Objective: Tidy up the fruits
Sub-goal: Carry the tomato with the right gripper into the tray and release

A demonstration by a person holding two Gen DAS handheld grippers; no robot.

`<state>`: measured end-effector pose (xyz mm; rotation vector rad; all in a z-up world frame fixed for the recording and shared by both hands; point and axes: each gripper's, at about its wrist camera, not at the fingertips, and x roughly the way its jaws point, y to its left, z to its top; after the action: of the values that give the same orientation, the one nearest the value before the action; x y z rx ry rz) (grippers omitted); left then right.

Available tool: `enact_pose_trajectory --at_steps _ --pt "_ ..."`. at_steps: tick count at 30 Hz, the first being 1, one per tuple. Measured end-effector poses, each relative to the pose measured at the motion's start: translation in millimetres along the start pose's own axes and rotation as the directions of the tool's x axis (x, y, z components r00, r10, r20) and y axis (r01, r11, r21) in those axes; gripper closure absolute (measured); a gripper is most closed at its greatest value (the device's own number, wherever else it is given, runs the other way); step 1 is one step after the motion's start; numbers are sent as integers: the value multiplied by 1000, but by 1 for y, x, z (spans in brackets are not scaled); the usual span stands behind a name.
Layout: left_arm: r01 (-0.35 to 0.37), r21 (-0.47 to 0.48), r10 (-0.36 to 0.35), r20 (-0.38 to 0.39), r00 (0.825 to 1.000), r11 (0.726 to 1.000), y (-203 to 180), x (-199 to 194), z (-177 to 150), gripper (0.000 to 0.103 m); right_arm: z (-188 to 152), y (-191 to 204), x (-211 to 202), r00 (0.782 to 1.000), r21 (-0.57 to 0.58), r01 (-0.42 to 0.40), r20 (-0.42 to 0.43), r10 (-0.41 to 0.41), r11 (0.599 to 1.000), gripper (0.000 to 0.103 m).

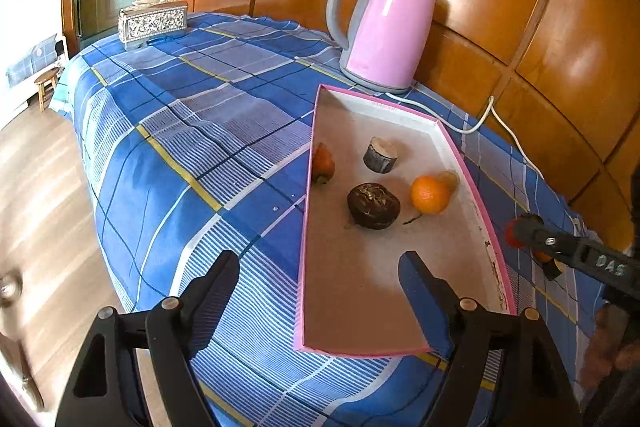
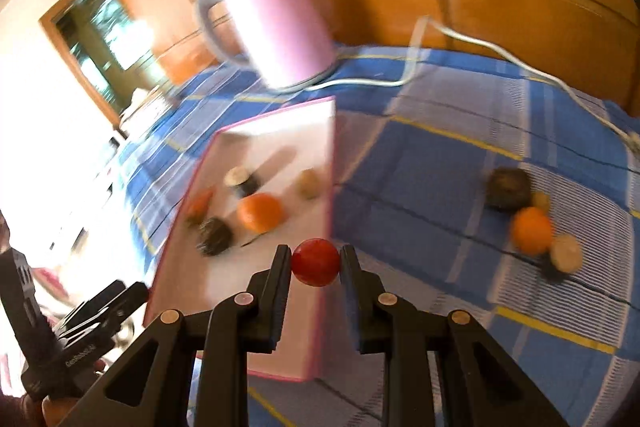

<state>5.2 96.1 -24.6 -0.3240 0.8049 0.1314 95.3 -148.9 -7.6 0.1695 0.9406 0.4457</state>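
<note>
Right gripper (image 2: pixel 315 263) pinches red fruit (image 2: pixel 315 262) at tray's (image 2: pixel 320 307) near-right edge; tray lies ahead-left. Left gripper (image 1: pixel 320 273) wide open, empty.

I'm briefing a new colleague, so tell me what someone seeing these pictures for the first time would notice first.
Probably the glossy pink electric kettle with a grey handle, standing at the back of the blue plaid tablecloth against the wood panelling. Next, the shallow pink-rimmed cardboard tray holding a round orange citrus fruit, and the small red round fruit pinched in the right gripper above the tray.
</note>
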Motion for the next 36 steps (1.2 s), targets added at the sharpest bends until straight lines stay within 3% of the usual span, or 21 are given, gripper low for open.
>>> enact_pose_trajectory --at_steps 10,15,28,36 --pt "-1 -18 1 -2 1000 1000 6 3 0 19 4 43 44 996 -80 -28 -86 21 996 78" --pt "-1 -17 1 -5 1000 1000 7 4 1 19 5 42 56 995 -77 16 -92 -23 997 72" --pt "19 18 -20 11 1000 1000 -3 -2 -1 19 -9 20 12 994 -35 111 18 -110 993 67" --pt "35 49 -35 4 999 998 -13 -3 -1 19 -28 -32 -23 965 88 243 73 -250 966 66"
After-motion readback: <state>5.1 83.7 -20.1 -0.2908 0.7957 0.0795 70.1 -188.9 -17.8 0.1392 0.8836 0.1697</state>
